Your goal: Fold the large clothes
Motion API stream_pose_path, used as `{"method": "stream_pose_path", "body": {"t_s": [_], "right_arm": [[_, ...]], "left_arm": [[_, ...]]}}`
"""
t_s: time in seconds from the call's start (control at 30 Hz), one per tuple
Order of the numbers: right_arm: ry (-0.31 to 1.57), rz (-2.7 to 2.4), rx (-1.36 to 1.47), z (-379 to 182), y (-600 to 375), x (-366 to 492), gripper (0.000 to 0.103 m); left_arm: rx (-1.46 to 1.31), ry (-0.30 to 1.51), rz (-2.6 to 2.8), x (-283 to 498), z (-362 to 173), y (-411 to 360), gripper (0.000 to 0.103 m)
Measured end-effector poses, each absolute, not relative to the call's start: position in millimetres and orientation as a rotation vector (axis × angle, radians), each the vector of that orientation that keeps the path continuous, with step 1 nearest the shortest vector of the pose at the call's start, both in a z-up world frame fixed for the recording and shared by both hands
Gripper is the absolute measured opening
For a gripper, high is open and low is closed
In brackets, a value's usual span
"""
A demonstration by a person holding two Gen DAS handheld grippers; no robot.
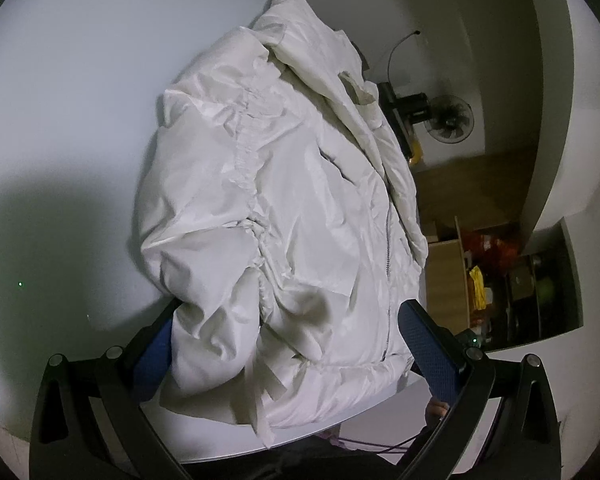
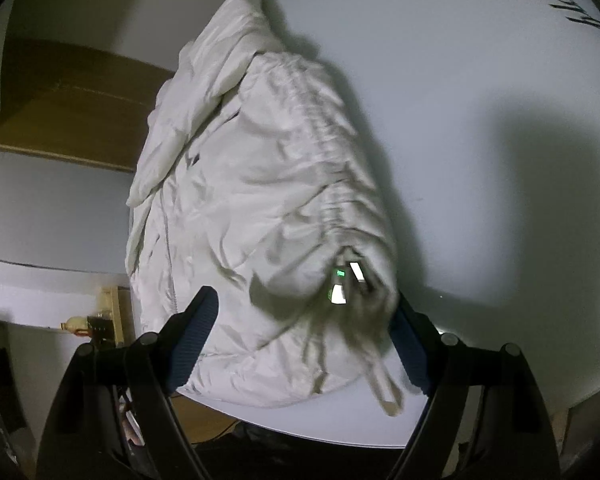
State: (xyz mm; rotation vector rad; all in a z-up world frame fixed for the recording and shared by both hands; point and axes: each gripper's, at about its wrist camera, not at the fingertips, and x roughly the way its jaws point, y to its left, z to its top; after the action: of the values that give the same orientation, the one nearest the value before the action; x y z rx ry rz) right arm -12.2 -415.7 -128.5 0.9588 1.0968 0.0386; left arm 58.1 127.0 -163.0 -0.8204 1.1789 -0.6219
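A white puffy jacket (image 1: 284, 200) lies crumpled and partly folded on the white table (image 1: 60, 120), with its zipper running along one side. It also shows in the right wrist view (image 2: 260, 184). My left gripper (image 1: 288, 320) is open, its blue-padded fingers (image 1: 428, 352) straddling the near end of the jacket. My right gripper (image 2: 304, 312) is open too, its fingers (image 2: 192, 340) either side of the jacket's near edge. A tag with a green glint (image 2: 342, 280) sits on the fabric between the right fingers.
The table edge (image 1: 340, 432) runs close below both grippers. Beyond the table are a small fan (image 1: 450, 118), wooden shelves with clutter (image 1: 480, 272), and a brown cardboard box (image 2: 68, 104). Black lettering (image 2: 580, 4) marks the table's far corner.
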Motion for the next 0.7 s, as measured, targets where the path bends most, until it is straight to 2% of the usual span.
{"method": "stream_pose_path", "body": {"t_s": [0.47,0.53,0.57,0.6,0.7], "right_arm": [[1.088,-0.051,0.850,-120,-395,6,0.084],[1.098,-0.069,0.831,-119,-393,9,0.081],[1.105,-0.079,0.810,-119,-391,11,0.066],[1.112,-0.102,0.789,-119,-391,12,0.039],[1.121,-0.091,0.815,-129,-392,15,0.018]], "left_arm": [[-0.849,1.231,-0.613,65,-165,119,0.103],[-0.852,1.240,-0.613,67,-165,118,0.103],[-0.854,1.242,-0.611,68,-165,117,0.102],[-0.855,1.245,-0.609,69,-165,116,0.101],[-0.816,1.250,-0.607,70,-162,112,0.101]]}}
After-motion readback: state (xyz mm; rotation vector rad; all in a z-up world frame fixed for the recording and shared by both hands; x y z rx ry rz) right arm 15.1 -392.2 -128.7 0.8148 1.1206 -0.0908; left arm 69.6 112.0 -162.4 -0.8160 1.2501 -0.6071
